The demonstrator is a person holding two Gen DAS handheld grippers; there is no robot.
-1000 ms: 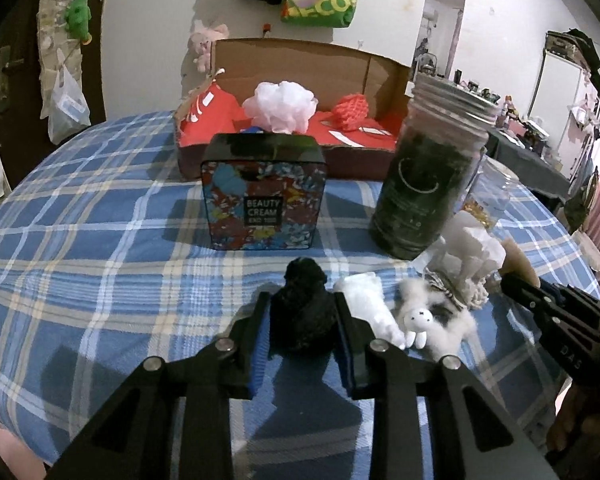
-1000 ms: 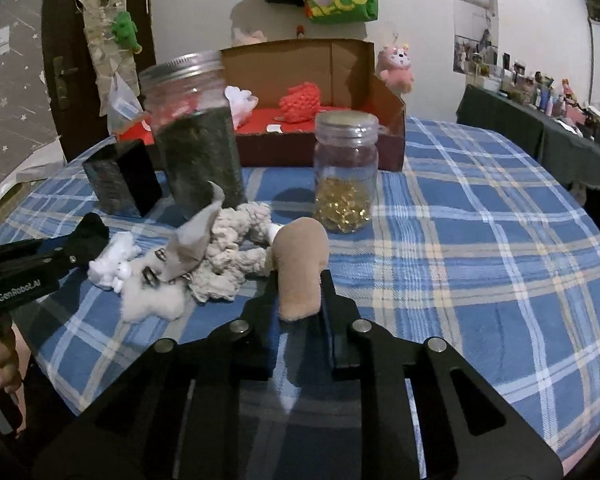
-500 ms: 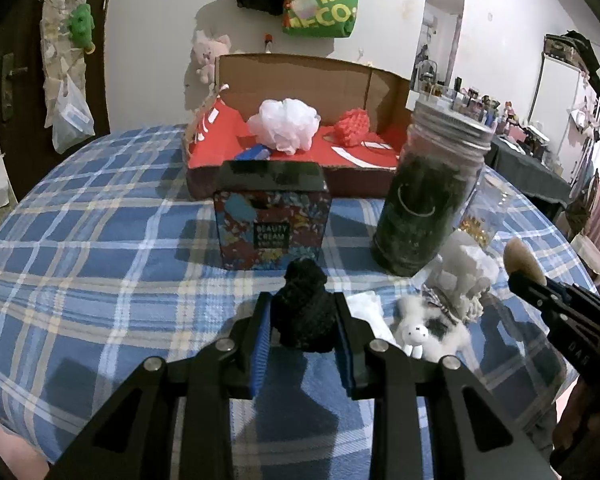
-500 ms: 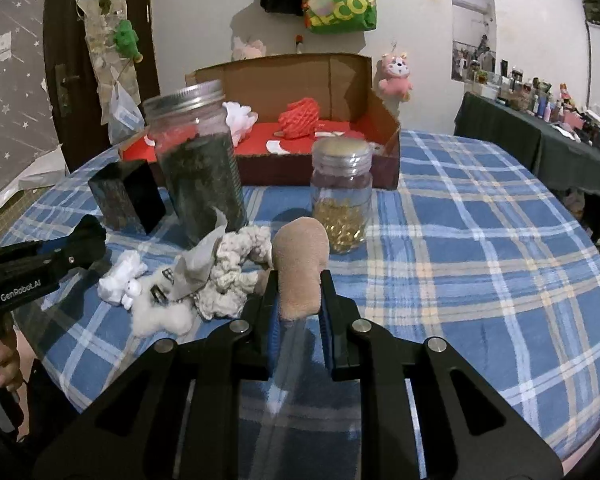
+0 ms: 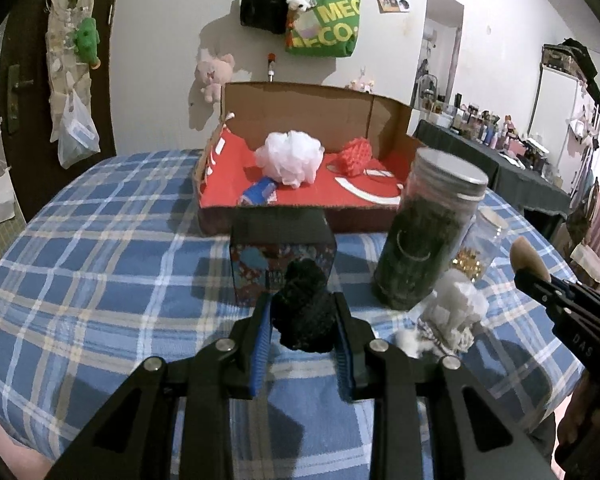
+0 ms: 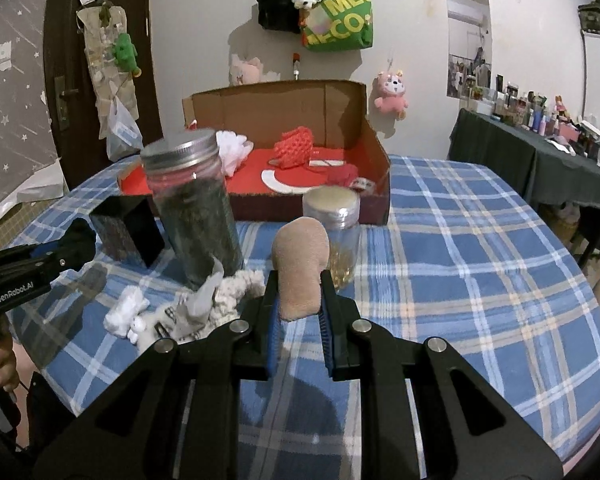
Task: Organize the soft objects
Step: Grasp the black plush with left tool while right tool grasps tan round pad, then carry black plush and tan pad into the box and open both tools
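Dim indoor light, bluish cast. Soft shadows on wall [image 5: 172, 32] behind hung bags. Strong fisheye bend + dark vignette at corners. Slight motion blur on dark jar [image 6: 192, 208]; far bg soft.

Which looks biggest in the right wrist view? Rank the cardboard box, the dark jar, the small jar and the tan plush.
1. cardboard box
2. dark jar
3. tan plush and small jar: alike, and the plush sits nearer the camera in the right gripper, so unranked.
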